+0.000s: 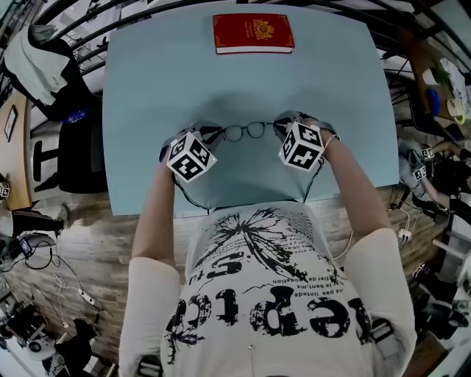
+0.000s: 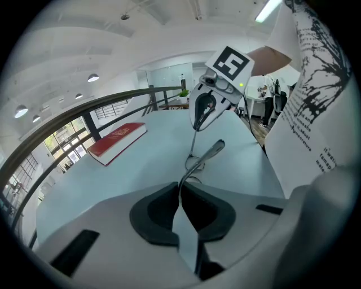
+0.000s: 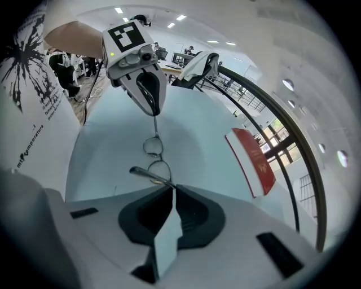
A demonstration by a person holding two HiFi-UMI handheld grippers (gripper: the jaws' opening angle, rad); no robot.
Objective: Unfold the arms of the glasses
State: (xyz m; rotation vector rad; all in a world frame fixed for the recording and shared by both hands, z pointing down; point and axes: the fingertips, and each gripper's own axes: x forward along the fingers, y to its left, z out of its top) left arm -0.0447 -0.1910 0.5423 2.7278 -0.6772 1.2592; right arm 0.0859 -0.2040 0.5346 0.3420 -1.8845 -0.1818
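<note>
Over the table (image 1: 147,88), left gripper (image 2: 180,191) jaws clenched on a glasses (image 1: 246,131) arm, right gripper (image 3: 171,189) likewise.

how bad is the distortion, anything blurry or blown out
Head view: fisheye bows the pale blue table; thin dark round-lensed glasses look sharp amid soft shadow. Left gripper view: black corners, curved dark railing, a glaring ceiling strip light. Right gripper view: same warping, red hardcover book slightly soft.
</note>
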